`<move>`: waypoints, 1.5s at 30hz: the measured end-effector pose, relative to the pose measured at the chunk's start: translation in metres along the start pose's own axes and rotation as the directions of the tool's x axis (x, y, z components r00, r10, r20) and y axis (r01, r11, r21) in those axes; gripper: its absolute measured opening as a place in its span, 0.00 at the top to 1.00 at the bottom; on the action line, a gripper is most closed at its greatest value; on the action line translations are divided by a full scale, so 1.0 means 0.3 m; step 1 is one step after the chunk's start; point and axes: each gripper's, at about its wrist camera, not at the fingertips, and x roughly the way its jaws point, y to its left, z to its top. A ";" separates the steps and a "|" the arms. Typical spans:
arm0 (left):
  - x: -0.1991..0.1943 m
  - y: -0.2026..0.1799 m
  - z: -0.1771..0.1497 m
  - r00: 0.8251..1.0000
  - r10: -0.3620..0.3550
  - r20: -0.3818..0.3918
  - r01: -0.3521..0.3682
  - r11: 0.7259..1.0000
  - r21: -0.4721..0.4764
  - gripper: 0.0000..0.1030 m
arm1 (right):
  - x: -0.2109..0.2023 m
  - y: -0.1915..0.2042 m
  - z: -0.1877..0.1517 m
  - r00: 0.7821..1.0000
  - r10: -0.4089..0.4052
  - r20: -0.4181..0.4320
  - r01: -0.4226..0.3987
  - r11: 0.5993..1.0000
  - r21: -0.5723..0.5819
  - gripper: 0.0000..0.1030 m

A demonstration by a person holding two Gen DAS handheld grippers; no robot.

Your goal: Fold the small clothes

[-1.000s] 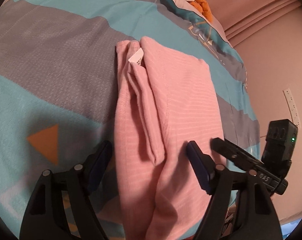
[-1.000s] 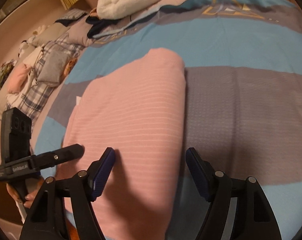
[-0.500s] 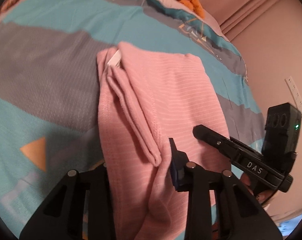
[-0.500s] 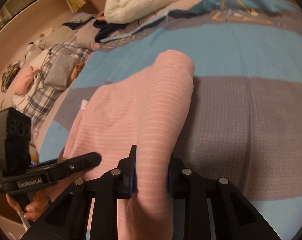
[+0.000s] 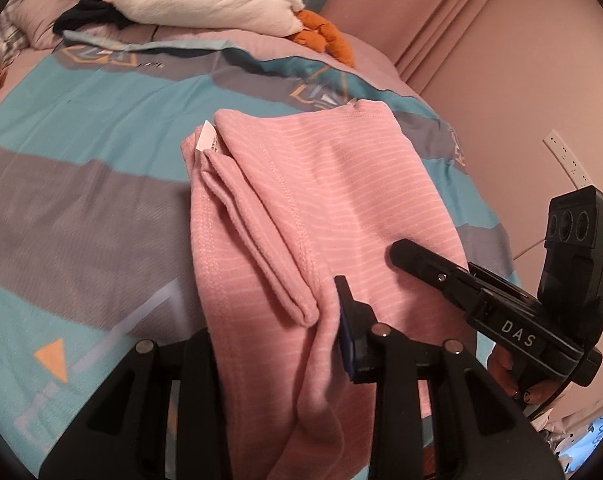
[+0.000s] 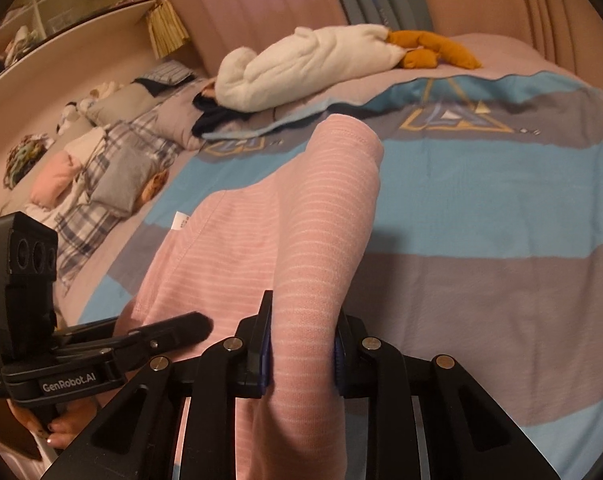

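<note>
I see one pink garment (image 5: 333, 208) with thin white stripes, folded lengthwise into a long band lying on the teal-and-grey bedspread (image 5: 85, 184). Its near end is raised off the bed and bunched; the far end rests on the cover. A narrow folded flap, possibly a sleeve, lies along its left side. A white label (image 5: 206, 141) sticks out at the far left corner, also visible in the right wrist view (image 6: 179, 222).

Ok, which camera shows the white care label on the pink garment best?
The left wrist view: the white label stands up in full at the pink garment's far left corner. The right wrist view catches only a small bit of it poking out at the garment's left edge.
</note>
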 end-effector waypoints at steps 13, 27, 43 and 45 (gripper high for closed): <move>0.167 -0.047 0.023 0.997 0.055 -0.054 -0.054 0.998 0.025 0.68 | 0.067 -0.140 -0.019 0.998 -0.048 -0.043 0.051 0.996 0.074 0.75; 0.268 0.029 -0.006 0.987 0.073 -0.141 -0.079 0.996 -0.032 0.66 | 0.151 -0.175 -0.065 0.988 -0.073 -0.139 0.092 0.987 0.133 0.75; 0.232 0.076 -0.028 0.984 0.063 -0.169 -0.082 0.991 -0.108 0.52 | 0.123 -0.196 -0.090 0.976 -0.147 -0.159 0.178 0.963 0.202 0.63; 0.211 0.076 -0.033 0.985 0.065 -0.163 -0.083 0.991 -0.107 0.52 | 0.098 -0.195 -0.093 0.975 -0.164 -0.152 0.194 0.959 0.208 0.63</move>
